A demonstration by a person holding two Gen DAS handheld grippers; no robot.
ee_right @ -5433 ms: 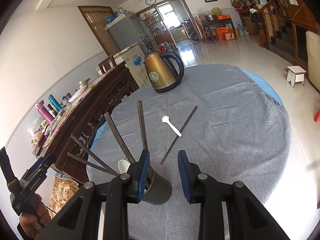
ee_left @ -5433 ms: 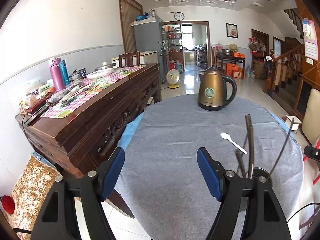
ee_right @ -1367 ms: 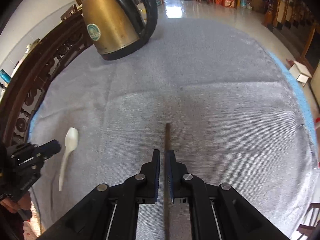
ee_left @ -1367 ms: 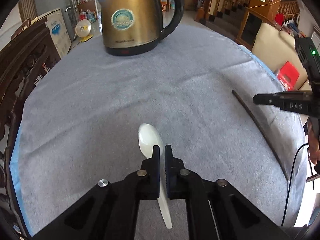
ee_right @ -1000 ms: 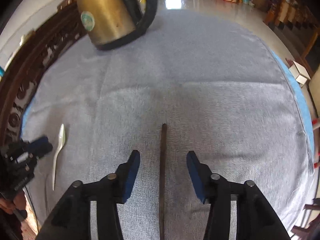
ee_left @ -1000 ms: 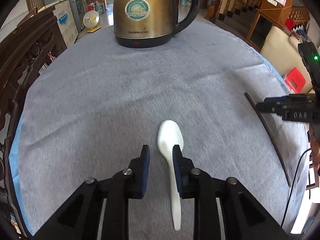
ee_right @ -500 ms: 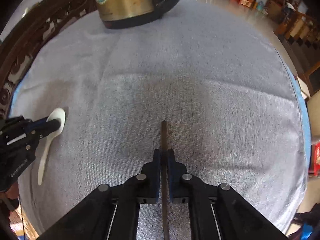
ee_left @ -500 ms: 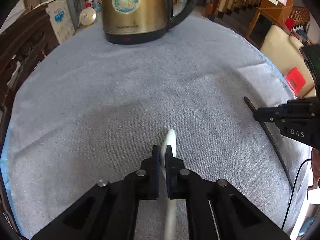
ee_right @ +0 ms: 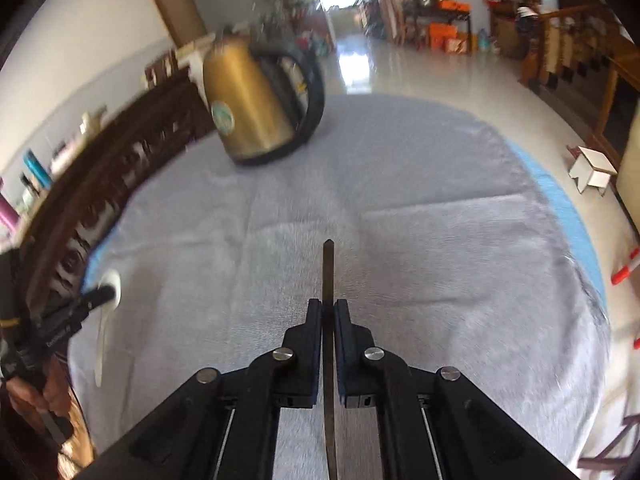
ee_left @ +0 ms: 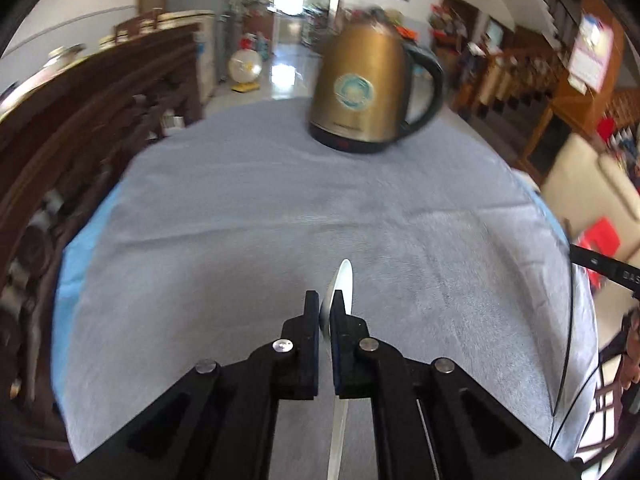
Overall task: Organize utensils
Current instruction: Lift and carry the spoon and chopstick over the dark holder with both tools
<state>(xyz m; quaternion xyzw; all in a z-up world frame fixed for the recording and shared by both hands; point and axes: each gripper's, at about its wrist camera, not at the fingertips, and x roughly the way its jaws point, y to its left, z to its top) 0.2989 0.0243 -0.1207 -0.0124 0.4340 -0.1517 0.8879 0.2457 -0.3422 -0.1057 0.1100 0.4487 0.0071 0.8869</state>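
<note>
The left gripper (ee_left: 327, 300) is pinched tight on a white spoon (ee_left: 343, 286), its two black fingers (ee_left: 310, 316) pressed against the neck of the spoon from either side. The spoon sits on edge between them: the bowl pokes out past the fingertips toward the far side of the table, and the handle runs back under the gripper toward the camera. From the right wrist view the same spoon (ee_right: 107, 300) shows at the left edge of the picture, held up above the tablecloth with its handle hanging downward — it does not appear to touch the cloth there, though the blur makes that hard to judge.

The right gripper (ee_right: 328, 312) is likewise closed, this one on a dark chopstick (ee_right: 328, 276). The stick runs straight along the line of the fingers, its squared tip reaching out ahead over the cloth and its other end passing back below the gripper and out of the bottom of the picture. In the left wrist view that chopstick (ee_left: 568, 340) shows as a thin dark line at the right edge, slanting down from the right gripper.

A grey tablecloth (ee_left: 248, 216) covers the round table, with a blue layer showing at its rim. A brass-coloured kettle (ee_left: 360, 92) with a black handle stands on the far part of the cloth, well apart from both grippers. A dark carved wooden sideboard (ee_left: 80, 120) runs along the left side of the table.
</note>
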